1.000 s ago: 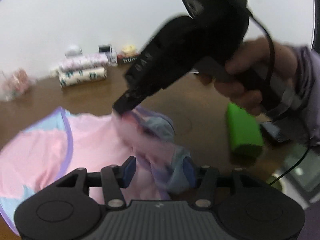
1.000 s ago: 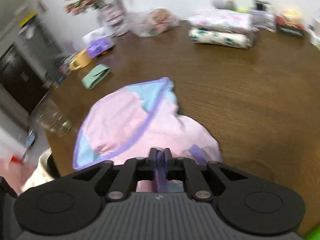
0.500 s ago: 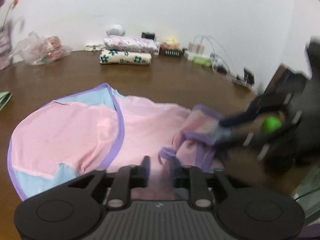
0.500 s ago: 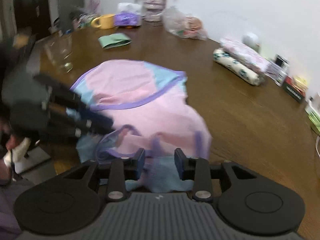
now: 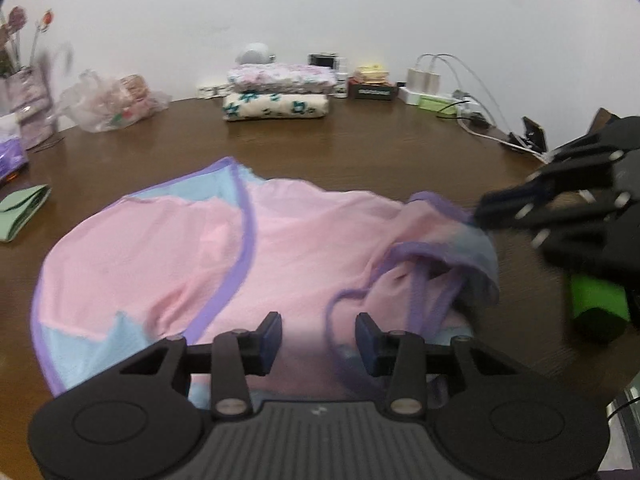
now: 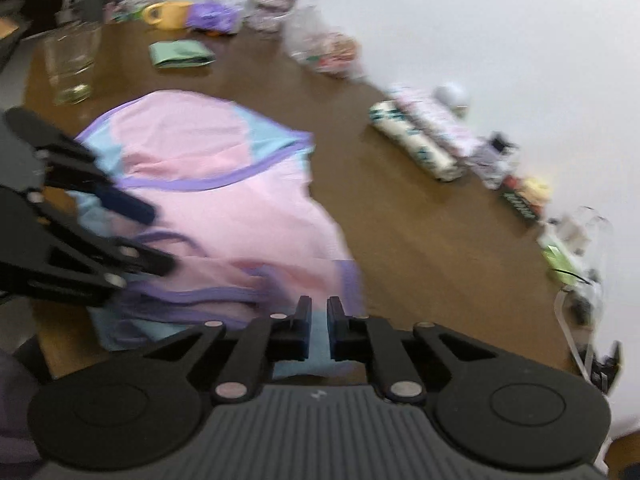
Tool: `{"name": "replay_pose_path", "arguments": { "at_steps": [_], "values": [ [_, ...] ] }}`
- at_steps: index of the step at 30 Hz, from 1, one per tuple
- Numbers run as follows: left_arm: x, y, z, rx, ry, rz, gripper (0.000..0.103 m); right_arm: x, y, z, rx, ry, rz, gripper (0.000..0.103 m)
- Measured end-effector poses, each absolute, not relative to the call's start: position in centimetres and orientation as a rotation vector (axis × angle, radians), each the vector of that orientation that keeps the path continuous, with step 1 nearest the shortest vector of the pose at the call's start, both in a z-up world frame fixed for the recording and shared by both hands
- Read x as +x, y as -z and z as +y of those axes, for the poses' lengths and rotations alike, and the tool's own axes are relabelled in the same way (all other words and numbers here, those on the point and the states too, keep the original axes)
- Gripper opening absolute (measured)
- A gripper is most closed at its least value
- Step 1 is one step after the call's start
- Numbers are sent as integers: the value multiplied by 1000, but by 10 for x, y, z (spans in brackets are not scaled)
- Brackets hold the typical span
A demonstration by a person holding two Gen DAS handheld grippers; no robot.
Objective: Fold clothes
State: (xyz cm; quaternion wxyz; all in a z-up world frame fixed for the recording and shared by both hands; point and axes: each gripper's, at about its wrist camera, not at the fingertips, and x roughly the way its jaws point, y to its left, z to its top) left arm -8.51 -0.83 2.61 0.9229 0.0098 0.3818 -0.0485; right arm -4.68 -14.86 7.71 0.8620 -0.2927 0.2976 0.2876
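A pink garment (image 5: 288, 240) with light blue panels and purple trim lies on the brown table (image 5: 380, 152), bunched at its right end. It also shows in the right wrist view (image 6: 224, 200). My left gripper (image 5: 318, 338) is open just above the garment's near edge, holding nothing. My right gripper (image 6: 319, 326) is nearly shut on the garment's blue edge; in the left wrist view its tips (image 5: 480, 216) pinch the bunched right end.
Folded floral cloths (image 5: 276, 96) are stacked at the table's back. A folded green cloth (image 5: 20, 212) lies left. A green object (image 5: 596, 300) sits right. A glass (image 6: 72, 64), plastic bag (image 6: 328, 48), mug (image 6: 166, 14) and chargers (image 5: 428, 84) line the table's edges.
My left gripper let go of the garment and opened wide. My right gripper opened, then closed again on the garment's right end, which now lies lower on the table.
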Motion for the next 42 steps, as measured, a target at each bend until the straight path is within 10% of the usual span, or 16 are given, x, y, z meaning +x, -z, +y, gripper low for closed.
{"name": "replay_pose_path", "arguments": {
  "at_steps": [5,10,15,21,27,30,42],
  "values": [
    [-87,-23,2,-17,112,808,31,-52,-76,-149,-621,-608,598,7],
    [-86,-25,8,-78,129,811,20,-67,-70,-137,-658,-696,571,40],
    [-85,-25,11,-67,135,801,4,-49,-49,-127,-699,-649,623,6],
    [-84,-40,39,-120,74,723,4,-38,-112,-163,-442,-665,584,5],
    [-96,-58,42,-104,62,628,18,-44,-132,-175,-375,-686,566,5],
    [-100,-57,36,-118,102,632,47,-49,-129,-171,-396,-687,559,5],
    [-91,-37,24,-98,101,705,42,-57,-128,-167,-425,-674,547,5]
  ]
}}
